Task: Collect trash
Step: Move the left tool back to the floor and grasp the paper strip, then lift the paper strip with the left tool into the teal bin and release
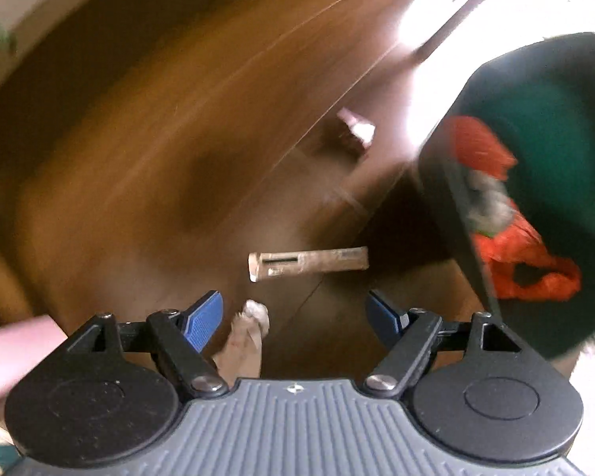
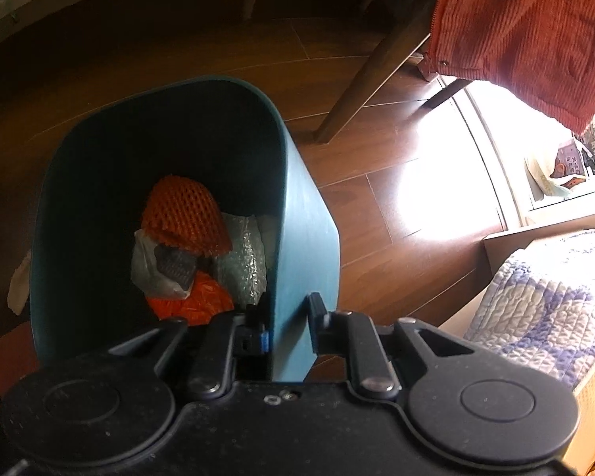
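Hanging over the wooden floor point(image 1: 139, 150), the left claw point(image 1: 293, 313) is pointing steeply down with its 2 blue pads point(image 1: 204, 317) spread wide and nothing between them. The left wrist view is smeared by motion blur, yet a flattened cardboard tube point(image 1: 308, 262) is showing clearly just ahead of the fingertips, lying apart from them. Further off, a small pale scrap point(image 1: 355, 129) is lying on the boards, too blurred to identify. A bare foot point(image 1: 246, 341) is showing beneath the open claw.

To the right in that view the teal bin point(image 1: 555, 131) is tilting its mouth toward the camera, with orange trash point(image 1: 515, 265) showing inside.

The right claw point(image 2: 287, 317) is gripping the bin's wall point(image 2: 301, 238) at the near rim: 1 finger is sitting inside the bin, the other outside, and the jaws are standing narrowly apart with the teal wall between them. Inside the bin, an orange foam net point(image 2: 184, 214) is lying on top, with a clear plastic bag point(image 2: 150, 265), bubble wrap point(image 2: 244, 265) and crumpled orange plastic point(image 2: 196, 305) beneath and beside it.

Around the bin, a table leg point(image 2: 373, 67) is slanting across the floor, an orange corduroy garment point(image 2: 523, 27) is hanging at the upper right, and a quilted blue and white blanket point(image 2: 547, 305) is lying at the right edge. A pale scrap point(image 2: 19, 285) is lying on the floor just left of the bin
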A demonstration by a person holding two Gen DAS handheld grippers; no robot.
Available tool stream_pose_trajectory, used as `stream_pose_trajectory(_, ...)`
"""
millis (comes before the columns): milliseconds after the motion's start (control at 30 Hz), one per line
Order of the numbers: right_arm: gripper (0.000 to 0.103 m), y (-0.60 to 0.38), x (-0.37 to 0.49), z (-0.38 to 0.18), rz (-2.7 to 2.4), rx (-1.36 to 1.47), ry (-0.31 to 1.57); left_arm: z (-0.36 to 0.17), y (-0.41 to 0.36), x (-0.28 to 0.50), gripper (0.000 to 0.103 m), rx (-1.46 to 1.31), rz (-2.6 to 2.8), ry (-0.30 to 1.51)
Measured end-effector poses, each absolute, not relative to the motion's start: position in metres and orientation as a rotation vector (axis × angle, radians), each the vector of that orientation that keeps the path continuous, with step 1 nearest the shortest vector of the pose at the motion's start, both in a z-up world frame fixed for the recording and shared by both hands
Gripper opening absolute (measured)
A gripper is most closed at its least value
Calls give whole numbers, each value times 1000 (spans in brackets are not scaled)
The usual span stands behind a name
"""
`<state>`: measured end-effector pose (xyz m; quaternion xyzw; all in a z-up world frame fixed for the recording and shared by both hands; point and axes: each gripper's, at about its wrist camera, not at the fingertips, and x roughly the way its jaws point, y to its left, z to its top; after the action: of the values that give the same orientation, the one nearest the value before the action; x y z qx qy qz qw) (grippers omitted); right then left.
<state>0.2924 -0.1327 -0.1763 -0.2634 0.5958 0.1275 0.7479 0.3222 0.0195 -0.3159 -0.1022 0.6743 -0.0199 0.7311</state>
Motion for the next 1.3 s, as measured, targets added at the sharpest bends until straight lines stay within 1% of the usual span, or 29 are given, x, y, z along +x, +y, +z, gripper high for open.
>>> stream_pose_trajectory(167,18,-138,291,-177,313,-597,1293,-372,20,346,79,-305,-15,1568)
stream_pose_trajectory(233,17,-141,298,-180,312,-604,1300,-403,24,355,79,-412,44,1632)
stream_pose_trajectory(333,14,-145,312,-182,311,-613,1305,-435,33,358,79,-594,126,1689)
stream_pose_trajectory(400,13,-148,318,-183,317,-624,1302,-447,28,361,79,-607,132,1690)
stream_pose_trajectory(533,12,-153,317,-187,323,-630,1290,-437,-28,364,79,-123,-141,1573)
stream_pose_trajectory(633,11,-157,318,-189,321,-624,1290,-447,-57,352,79,164,-332,1521)
stream_pose_trajectory(733,11,-160,319,-189,318,-604,1300,-465,-74,342,79,366,-438,1486)
stream_pose_trajectory(800,11,-163,319,-193,316,-605,1304,-475,-80,336,78,453,-485,1465)
stream_pose_trajectory(933,11,-163,320,-195,314,-592,1323,-492,-84,329,77,556,-531,1430)
stream_pose_trajectory(1000,11,-165,323,-197,310,-577,1327,-499,-82,330,76,556,-521,1424)
stream_pose_trajectory(1033,11,-166,324,-198,308,-568,1327,-503,-79,333,72,545,-508,1432)
stream_pose_trajectory(1067,11,-167,324,-198,306,-561,1326,-506,-75,336,61,521,-504,1452)
stream_pose_trajectory(1100,11,-167,325,-198,305,-557,1324,-509,-72,338,57,509,-500,1467)
stream_pose_trajectory(1300,11,-171,326,-201,297,-538,1322,-511,-67,335,57,517,-547,1477)
